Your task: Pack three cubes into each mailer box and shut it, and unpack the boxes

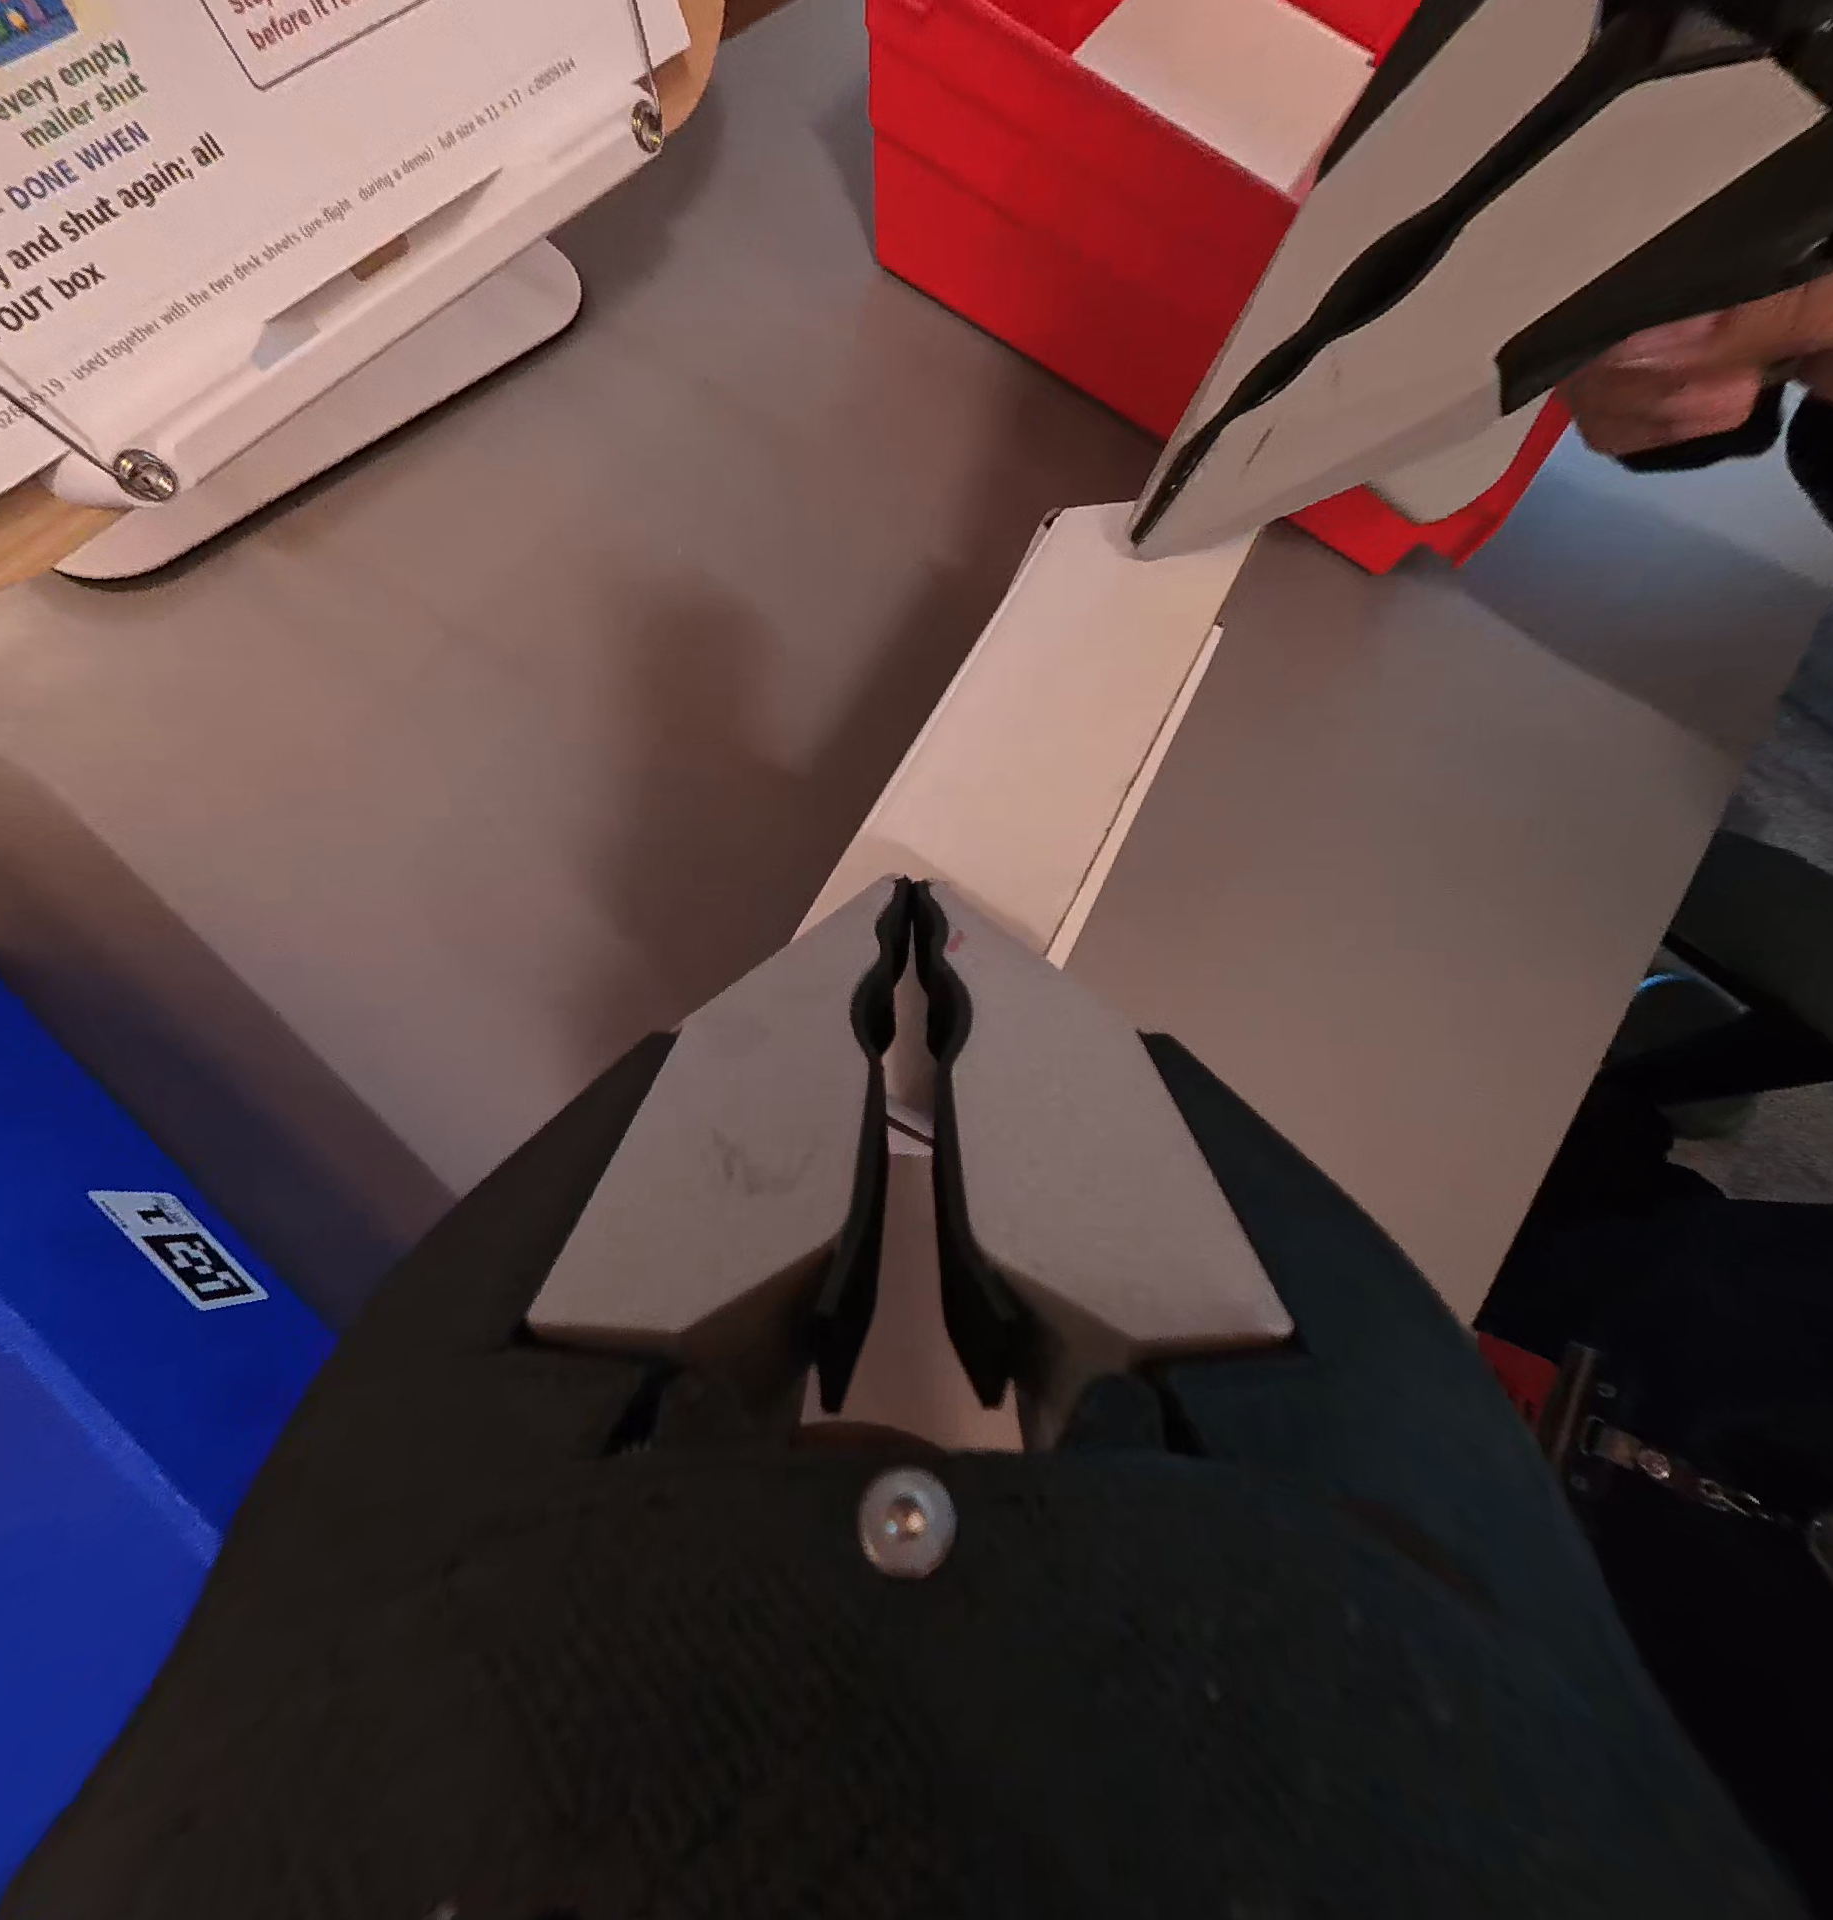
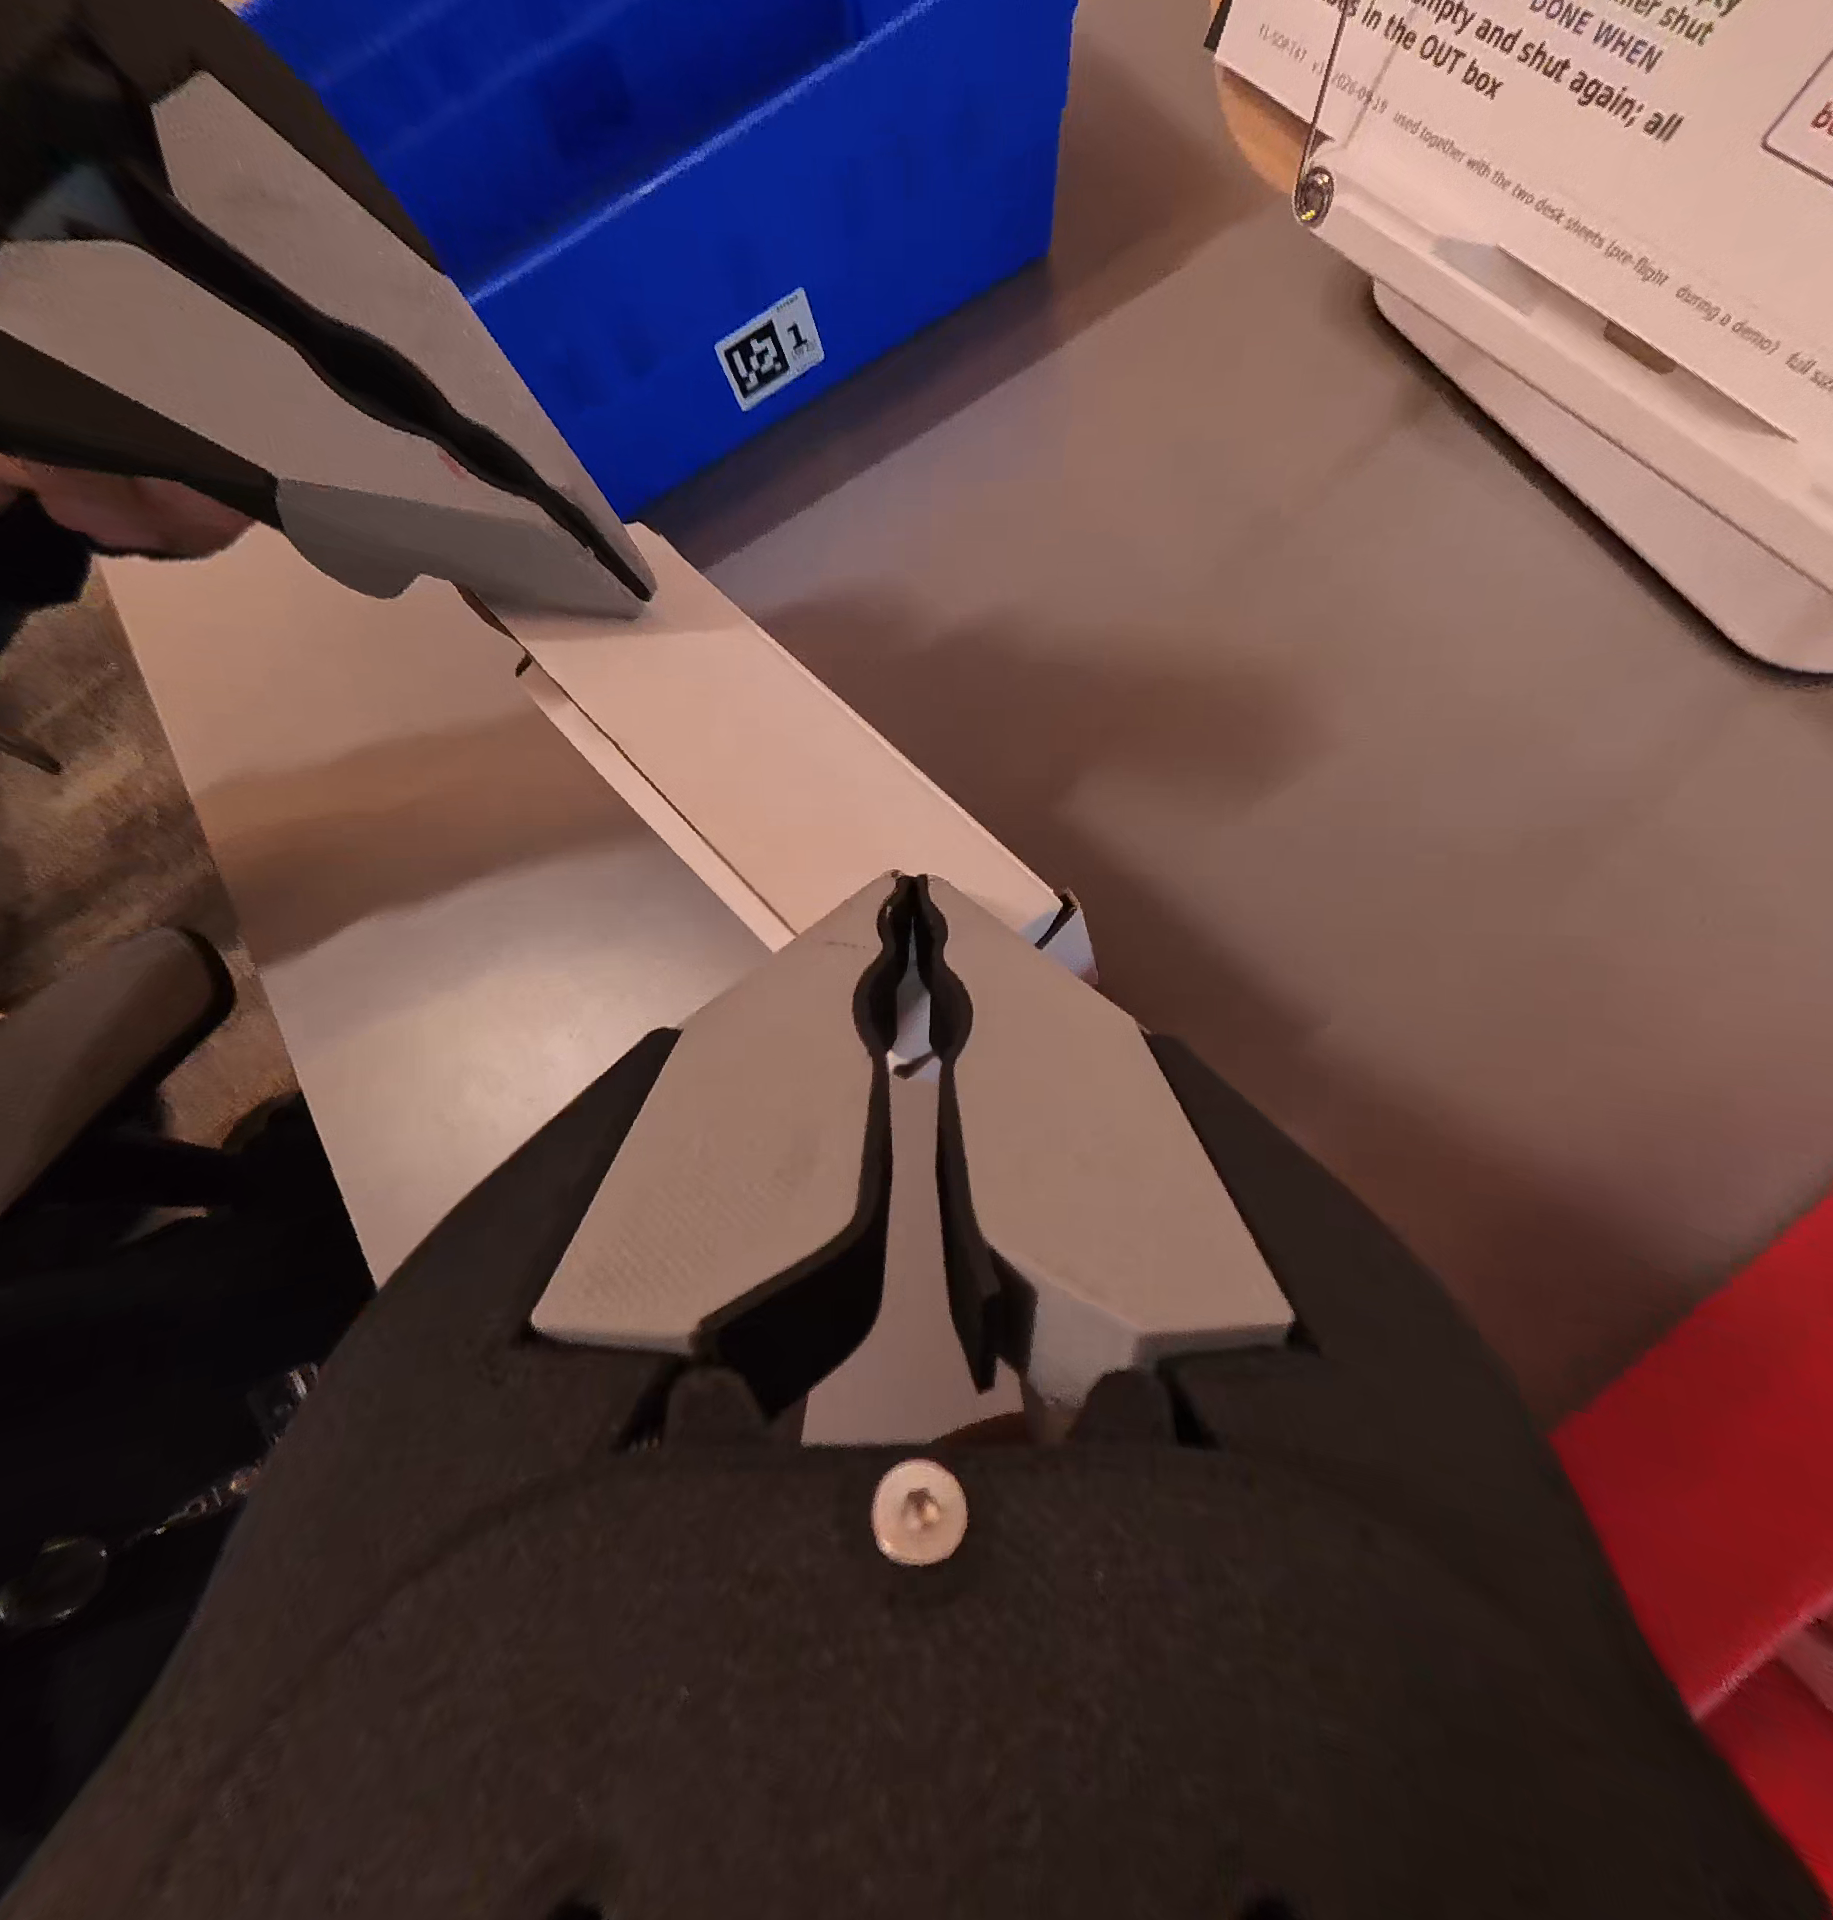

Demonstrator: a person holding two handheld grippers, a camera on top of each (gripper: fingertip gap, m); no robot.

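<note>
Across the left wrist view, going left to right: a blue bin (image 1: 81,1299) fills the lower-left edge, with a small black-and-white code sticker (image 1: 176,1247) on its wall. At upper left a printed instruction sheet (image 1: 268,156) stands clipped on a white stand (image 1: 392,364); it carries lines of text, which I leave unquoted. Centre frame, the white mailer box (image 1: 1057,727) lies flat and closed on the grey table (image 1: 476,779), running from the lower middle up toward the upper right. The left gripper (image 1: 907,894) has its jaws pressed together, tips resting on the near end of the lid, with nothing held between them. At upper right, the right gripper (image 1: 1151,525) comes down with its jaws likewise closed and empty, tips touching the far end of the box, in front of a red bin (image 1: 1047,239).

From the right wrist view the same box (image 2: 746,748) runs from upper left to centre, both closed claws on its opposite ends, the blue bin (image 2: 746,208) behind.

Judging by its look, the box is thin folded cardboard: light, fairly stiff along creases but easily dented, and smooth enough to slide on the table. A side seam (image 2: 621,748) shows where the lid tucks in; the front flap edge seems the sensible place to pinch, while the other claw pins the box down. No brand marking shows on the box.
</note>
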